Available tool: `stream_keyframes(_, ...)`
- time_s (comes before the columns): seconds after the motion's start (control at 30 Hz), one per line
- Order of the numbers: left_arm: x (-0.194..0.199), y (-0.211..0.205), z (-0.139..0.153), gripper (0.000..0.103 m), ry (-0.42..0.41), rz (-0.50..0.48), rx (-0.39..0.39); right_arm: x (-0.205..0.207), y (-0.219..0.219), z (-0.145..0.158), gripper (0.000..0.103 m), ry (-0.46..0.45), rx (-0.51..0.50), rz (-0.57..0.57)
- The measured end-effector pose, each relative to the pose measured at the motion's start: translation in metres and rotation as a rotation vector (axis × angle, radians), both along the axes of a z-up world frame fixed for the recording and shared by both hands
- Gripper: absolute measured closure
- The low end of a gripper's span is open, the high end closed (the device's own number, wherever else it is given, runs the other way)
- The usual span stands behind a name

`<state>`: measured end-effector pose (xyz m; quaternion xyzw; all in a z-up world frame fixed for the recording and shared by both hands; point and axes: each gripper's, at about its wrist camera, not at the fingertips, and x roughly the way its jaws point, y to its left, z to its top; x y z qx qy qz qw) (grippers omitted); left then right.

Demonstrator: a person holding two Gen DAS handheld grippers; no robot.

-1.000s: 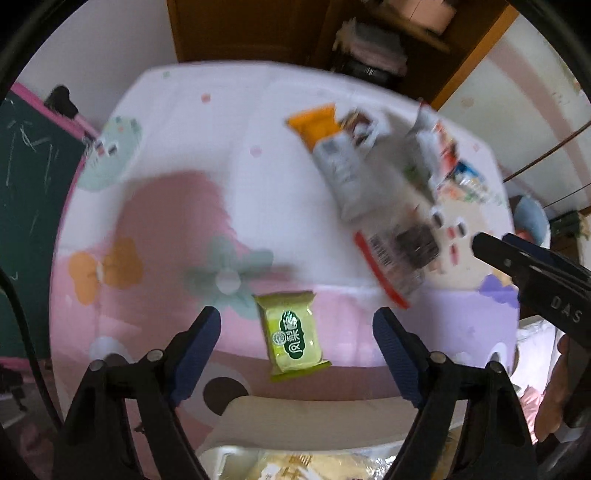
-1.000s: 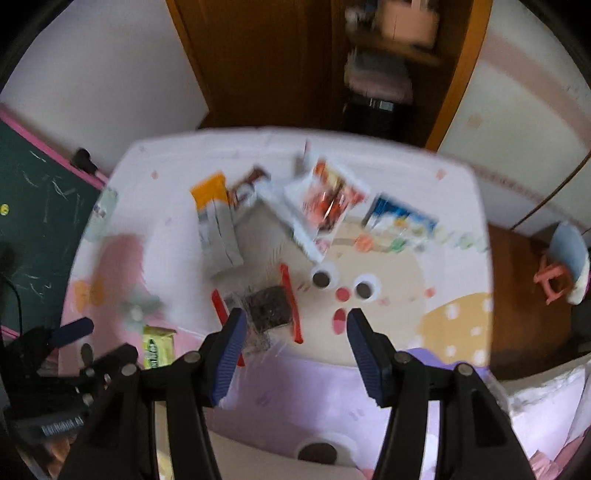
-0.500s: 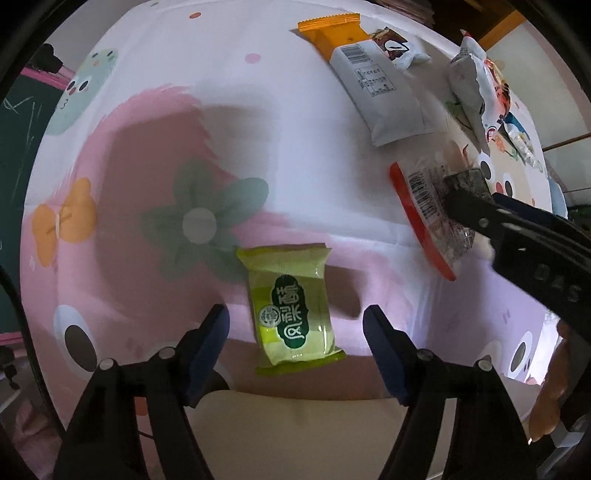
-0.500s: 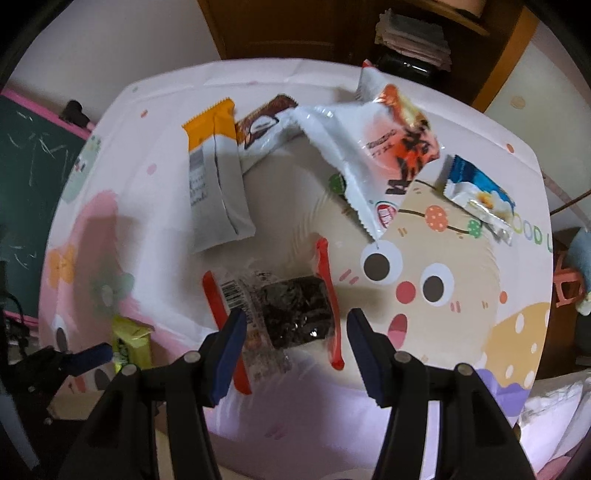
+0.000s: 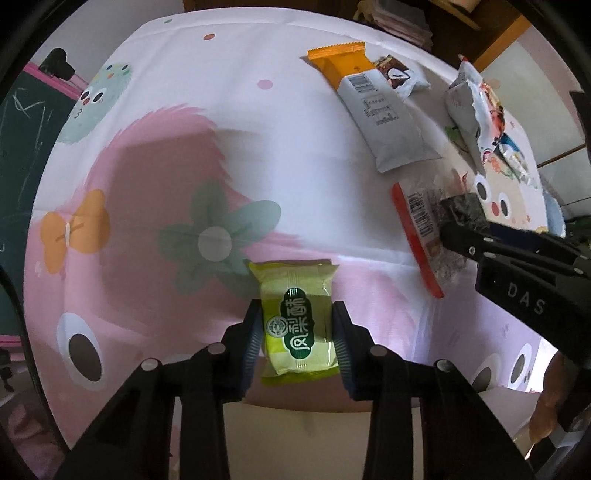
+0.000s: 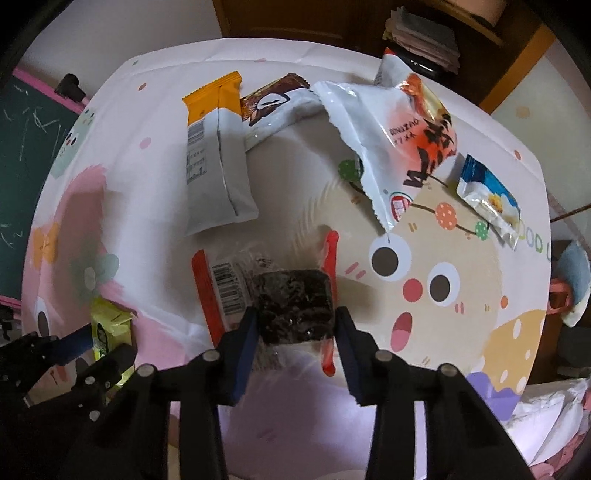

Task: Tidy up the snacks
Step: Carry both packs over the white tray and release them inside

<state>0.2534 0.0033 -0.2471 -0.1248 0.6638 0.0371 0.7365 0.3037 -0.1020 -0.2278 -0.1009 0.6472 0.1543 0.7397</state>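
A green snack pack (image 5: 295, 295) lies near the front edge of the cartoon-print tablecloth (image 5: 155, 155). My left gripper (image 5: 297, 321) points down over it. Its jaws are closing, and both pads press on the pack's sides. The right wrist view shows a dark snack in a clear wrapper with red edges (image 6: 291, 291), and my right gripper (image 6: 295, 321) is shut on its two sides. Both packs rest on the cloth. In that view the left gripper (image 6: 99, 347) and green pack (image 6: 109, 328) appear at lower left. The left wrist view shows the right gripper (image 5: 458, 229) at the right.
Behind lie an orange-and-white pack (image 6: 216, 162), a brown-and-white pack (image 6: 273, 107), a big white-and-orange bag (image 6: 399, 140) and a small blue-and-white pack (image 6: 487, 195). A green chalkboard (image 6: 22, 129) stands left of the table, and wooden shelves with stacked papers (image 6: 421, 33) behind it.
Both grippers came down toward the table. The left jaws closed from wide apart onto the green pack. The right jaws closed onto the dark snack.
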Motion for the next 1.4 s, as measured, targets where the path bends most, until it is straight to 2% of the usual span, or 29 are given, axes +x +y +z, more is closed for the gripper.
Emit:
stream_keyframes(0.13, -0.012, 0.009, 0.005, 0.069, -0.023, 0.018, -0.048, -0.005, -0.012, 0.009, 0.063, -0.003, 0.043, -0.042)
stream_keyframes(0.3, -0.018, 0.007, 0.035, 0.069, -0.116, 0.01, -0.067, -0.016, -0.038, 0.036, 0.063, -0.049, 0.126, -0.104)
stream_keyframes(0.47, -0.041, 0.005, 0.082, 0.069, -0.225, -0.045, -0.141, -0.041, -0.062, 0.082, 0.063, -0.127, 0.232, -0.158)
stream_keyframes(0.63, -0.078, 0.01, 0.124, 0.069, -0.309, -0.115, -0.143, -0.082, -0.086, 0.12, 0.063, -0.202, 0.319, -0.202)
stream_keyframes(0.83, -0.128, 0.01, 0.168, 0.069, -0.427, -0.186, -0.1, -0.148, -0.091, 0.147, 0.063, -0.246, 0.354, -0.193)
stream_keyframes(0.93, -0.153, 0.005, 0.18, 0.069, -0.465, -0.229, -0.08, -0.183, -0.098, 0.161, 0.063, -0.278, 0.358, -0.191)
stream_keyframes(1.17, -0.208, -0.003, 0.182, 0.068, -0.5, -0.328, -0.031, -0.268, -0.097, 0.177, 0.062, -0.363, 0.366, -0.198)
stream_keyframes(1.3, -0.235, -0.005, 0.183, 0.068, -0.521, -0.355, 0.01, -0.305, -0.096, 0.177, 0.062, -0.434, 0.314, -0.233)
stream_keyframes(1.4, -0.247, -0.007, 0.182, 0.068, -0.535, -0.363, 0.037, -0.323, -0.098, 0.175, 0.062, -0.449, 0.285, -0.253)
